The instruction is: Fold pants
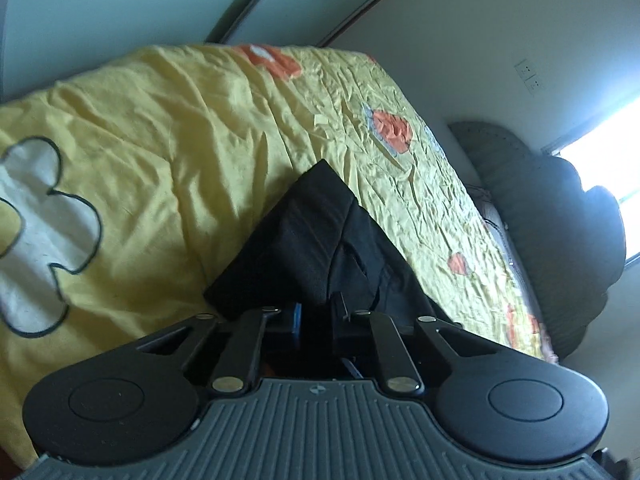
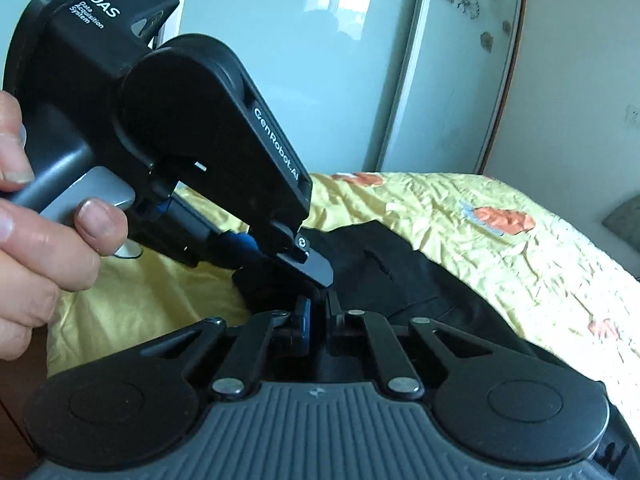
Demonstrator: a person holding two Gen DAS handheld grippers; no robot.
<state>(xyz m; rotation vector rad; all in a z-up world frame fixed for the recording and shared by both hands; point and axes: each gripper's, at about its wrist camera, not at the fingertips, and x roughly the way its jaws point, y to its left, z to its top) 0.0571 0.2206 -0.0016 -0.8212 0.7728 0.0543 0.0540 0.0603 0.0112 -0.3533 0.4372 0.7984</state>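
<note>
2 grippers, the left gripper (image 2: 316, 276) and the right gripper (image 2: 318, 312), sit clamped side by side on the near edge of the black pants (image 1: 316, 236), whose length runs away from them across the yellow bed (image 1: 160, 140).

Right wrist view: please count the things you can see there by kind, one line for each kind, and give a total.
Black pants: 1
Yellow bedspread: 1
Grippers: 2, the left gripper and the right gripper
Hand on the left gripper's handle: 1
Total: 5
</note>
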